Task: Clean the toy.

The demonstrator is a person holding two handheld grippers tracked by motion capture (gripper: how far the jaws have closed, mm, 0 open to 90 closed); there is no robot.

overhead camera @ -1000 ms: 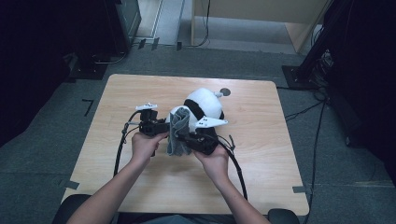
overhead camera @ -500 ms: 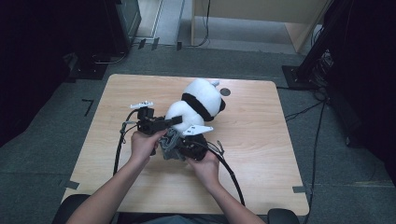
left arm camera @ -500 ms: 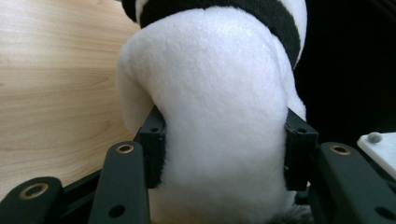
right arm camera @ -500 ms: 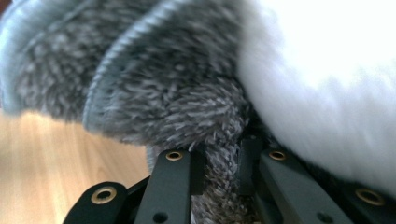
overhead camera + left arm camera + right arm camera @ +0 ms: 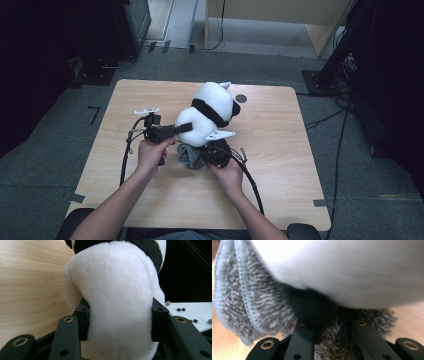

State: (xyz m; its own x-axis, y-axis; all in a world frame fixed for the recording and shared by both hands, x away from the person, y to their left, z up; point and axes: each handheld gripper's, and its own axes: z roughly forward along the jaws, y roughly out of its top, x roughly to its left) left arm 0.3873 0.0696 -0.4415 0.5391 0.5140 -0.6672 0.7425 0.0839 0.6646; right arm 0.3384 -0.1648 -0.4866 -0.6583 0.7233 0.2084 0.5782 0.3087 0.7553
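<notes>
High view: a soft white toy panda with black ears and a black band (image 5: 207,112) is seen near the middle of the pale wooden table (image 5: 280,150). It is held up by two grippers. The left gripper (image 5: 177,128) is pushed into the toy's side from the left and is held by the left hand (image 5: 152,152). The right gripper (image 5: 212,152) is seen under the toy, held by the right hand (image 5: 227,170), beside a fuzzy grey knitted cloth (image 5: 190,156).

Left gripper view: the toy's white body (image 5: 120,305) is squeezed between the two black jaws, which are partly open, one on each side. The wooden table (image 5: 30,282) is seen at the left.

Right gripper view: the grey cloth (image 5: 252,300) is pinched between the jaws, which are nearly closed. The white toy (image 5: 347,267) is seen blurred just above the cloth, touching it.
</notes>
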